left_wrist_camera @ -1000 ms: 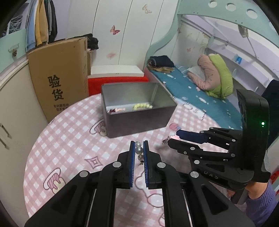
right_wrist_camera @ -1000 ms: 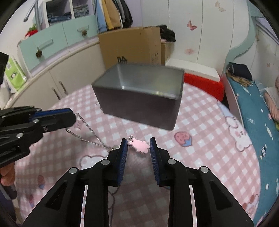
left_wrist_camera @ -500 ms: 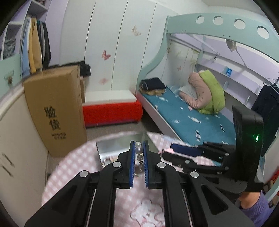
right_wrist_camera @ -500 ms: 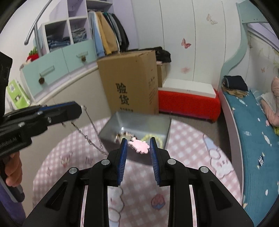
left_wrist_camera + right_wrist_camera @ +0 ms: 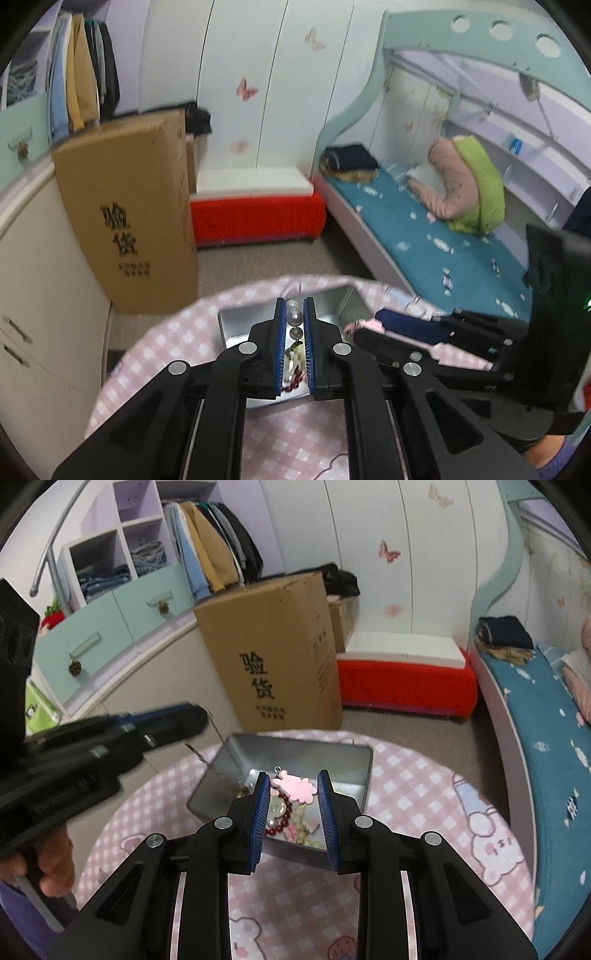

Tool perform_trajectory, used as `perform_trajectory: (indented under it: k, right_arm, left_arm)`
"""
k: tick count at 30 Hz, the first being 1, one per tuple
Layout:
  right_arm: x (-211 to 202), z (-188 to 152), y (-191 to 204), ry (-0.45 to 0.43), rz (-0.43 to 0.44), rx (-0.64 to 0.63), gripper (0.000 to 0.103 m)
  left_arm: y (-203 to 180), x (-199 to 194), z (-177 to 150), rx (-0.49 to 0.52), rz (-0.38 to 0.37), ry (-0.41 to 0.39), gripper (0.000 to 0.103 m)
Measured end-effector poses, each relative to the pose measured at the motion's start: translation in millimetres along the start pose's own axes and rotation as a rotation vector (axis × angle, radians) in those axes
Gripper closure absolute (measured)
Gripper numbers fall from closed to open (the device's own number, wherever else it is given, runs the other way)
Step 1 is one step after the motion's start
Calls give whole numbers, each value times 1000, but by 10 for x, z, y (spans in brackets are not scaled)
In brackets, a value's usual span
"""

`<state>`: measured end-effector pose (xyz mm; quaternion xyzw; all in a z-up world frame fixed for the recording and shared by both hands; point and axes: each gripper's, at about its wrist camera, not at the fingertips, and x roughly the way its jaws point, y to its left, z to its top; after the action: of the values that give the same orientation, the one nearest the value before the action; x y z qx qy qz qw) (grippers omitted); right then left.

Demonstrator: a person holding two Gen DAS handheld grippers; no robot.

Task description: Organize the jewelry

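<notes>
My left tool (image 5: 294, 325) is clamped on the pearl end of a necklace (image 5: 294, 318); the beads sit stacked between its blue pads, and a thin chain (image 5: 202, 757) runs down from it toward the tin. My right tool (image 5: 291, 788) is clamped on a pink charm (image 5: 294, 787), pinched flat between the pads with its small metal ring poking out on the left. Both tools hang above the open metal tin (image 5: 295, 747), which stands on the round surface (image 5: 413, 786) with its pink checked cloth. Inside the tin I can see a dark red bead bracelet (image 5: 279, 825), some pale green beads (image 5: 306, 836) and a small pink piece, all lying on the bottom. From the right wrist view, the left tool (image 5: 192, 718) is off to the left, blurred, with a hand (image 5: 55, 864) gripping its handle. Beyond the surface stand a cardboard box (image 5: 273, 653) with printed characters, a red bench (image 5: 402, 679) and a bed (image 5: 424, 229) with teal bedding.
</notes>
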<state>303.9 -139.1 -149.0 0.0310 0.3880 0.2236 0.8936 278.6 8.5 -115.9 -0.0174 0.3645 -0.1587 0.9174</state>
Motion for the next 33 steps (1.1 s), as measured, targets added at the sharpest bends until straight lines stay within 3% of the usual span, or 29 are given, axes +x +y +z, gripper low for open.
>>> perform_trajectory:
  k: [6, 15, 18, 19, 22, 25, 27, 29, 33]
  right_arm:
    - [248, -107, -43, 50, -4, 19, 76]
    - [300, -133, -62, 55, -1, 35, 76]
    - [261, -128, -80, 41, -5, 47, 75]
    - [242, -132, -94, 37, -2, 52, 75]
    - [154, -132, -108, 23, -1, 59, 74]
    - [-17, -134, -104, -10, -18, 64, 59]
    - [-183, -136, -93, -35, -29, 64, 58]
    - [-366, -151, -68, -57, -46, 64, 57]
    - [-776, -218, 29, -120, -106, 44, 45]
  left_arm:
    - [85, 354, -203, -4, 4, 97, 95]
    - [61, 403, -271, 4, 13, 121, 94]
    - [68, 350, -283, -10, 27, 106, 64]
    - [79, 321, -283, -17, 32, 92, 58]
    - [86, 221, -280, -31, 23, 74, 56]
    - [86, 34, -288, -41, 40, 24, 43]
    - [69, -85, -297, -44, 48, -4, 40]
    - [63, -263, -313, -56, 75, -46, 28]
    - [-1, -626, -379, -57, 138, -128, 17]
